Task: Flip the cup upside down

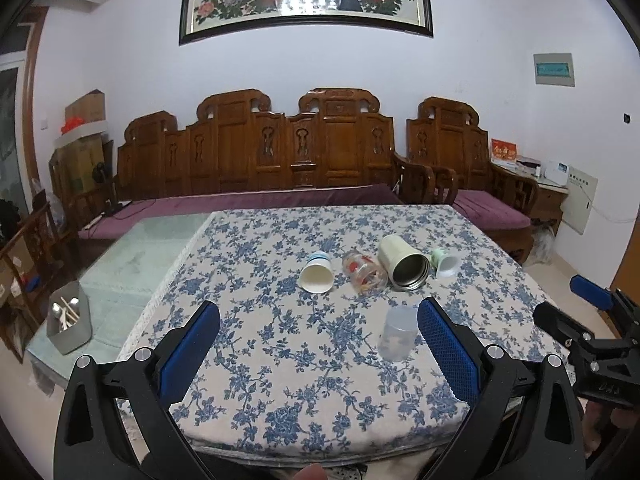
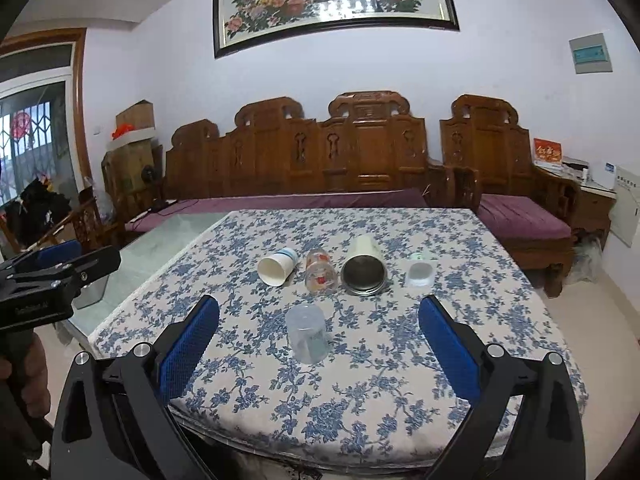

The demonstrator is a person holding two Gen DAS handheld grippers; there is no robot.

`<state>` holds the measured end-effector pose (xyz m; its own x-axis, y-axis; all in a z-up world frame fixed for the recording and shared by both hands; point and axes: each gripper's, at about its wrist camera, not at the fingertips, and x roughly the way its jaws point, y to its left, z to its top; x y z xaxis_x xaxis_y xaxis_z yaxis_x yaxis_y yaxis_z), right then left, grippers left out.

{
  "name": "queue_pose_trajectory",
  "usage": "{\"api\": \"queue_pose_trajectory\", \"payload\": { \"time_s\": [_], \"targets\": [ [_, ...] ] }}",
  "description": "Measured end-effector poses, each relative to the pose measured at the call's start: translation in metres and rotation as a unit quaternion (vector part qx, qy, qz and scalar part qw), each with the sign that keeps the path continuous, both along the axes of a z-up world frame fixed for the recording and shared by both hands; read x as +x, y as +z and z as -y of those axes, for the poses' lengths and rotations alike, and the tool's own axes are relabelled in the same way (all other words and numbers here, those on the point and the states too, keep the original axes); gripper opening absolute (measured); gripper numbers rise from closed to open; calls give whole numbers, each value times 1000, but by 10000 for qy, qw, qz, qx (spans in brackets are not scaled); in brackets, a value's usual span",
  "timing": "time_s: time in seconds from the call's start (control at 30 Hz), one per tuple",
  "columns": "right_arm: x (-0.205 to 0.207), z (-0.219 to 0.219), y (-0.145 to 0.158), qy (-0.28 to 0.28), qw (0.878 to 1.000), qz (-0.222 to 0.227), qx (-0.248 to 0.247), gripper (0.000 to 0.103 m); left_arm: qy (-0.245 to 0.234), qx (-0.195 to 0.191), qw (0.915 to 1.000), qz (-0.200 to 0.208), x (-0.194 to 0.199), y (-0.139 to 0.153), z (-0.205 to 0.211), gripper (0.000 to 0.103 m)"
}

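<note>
A clear plastic cup [image 1: 396, 333] stands upside down on the floral tablecloth, nearest me; it also shows in the right wrist view [image 2: 307, 334]. Behind it several cups lie on their sides in a row: a white paper cup [image 1: 317, 273] [image 2: 277, 267], a printed glass [image 1: 365, 272] [image 2: 320, 271], a cream steel-lined tumbler [image 1: 403, 263] [image 2: 364, 266] and a small green-and-white cup [image 1: 445, 263] [image 2: 420, 268]. My left gripper [image 1: 318, 322] is open and empty above the near table edge. My right gripper [image 2: 318, 320] is open and empty, short of the clear cup.
The table [image 1: 280, 360] has a bare glass part on the left [image 1: 152, 256]. A grey utensil box [image 1: 69, 322] stands at its left edge. A carved wooden sofa [image 1: 280, 152] runs behind the table. Each gripper shows at the side of the other's view.
</note>
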<state>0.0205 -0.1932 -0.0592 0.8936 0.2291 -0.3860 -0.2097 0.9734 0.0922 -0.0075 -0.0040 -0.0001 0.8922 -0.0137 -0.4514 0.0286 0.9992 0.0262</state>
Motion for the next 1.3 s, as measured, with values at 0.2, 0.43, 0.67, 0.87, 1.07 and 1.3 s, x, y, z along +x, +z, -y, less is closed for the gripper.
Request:
{"api": "queue_pose_trajectory", "payload": {
  "time_s": [0.2, 0.43, 0.67, 0.87, 1.07, 1.3],
  "targets": [
    [-14, 6, 4, -50, 9999, 88, 21, 101, 65, -1, 10000, 9, -13, 0, 2, 95],
    [-17, 8, 3, -64, 9999, 119, 27, 101, 72, -17, 10000, -13, -19, -3, 3, 95],
    [-17, 8, 3, -76, 9999, 94, 73, 101, 86, 15, 9999, 98, -26, -3, 6, 95],
    [-16, 9, 3, -93, 9999, 79, 68, 101, 103, -5, 9998, 141, -27, 0, 6, 95],
    [-16, 9, 2, -85, 9999, 80, 79, 101, 110, -10, 9998, 170, -28, 1, 8, 95],
    [-16, 9, 1, -78, 9999, 75, 72, 101, 115, -14, 9997, 204, -31, 2, 7, 95]
  ]
}}
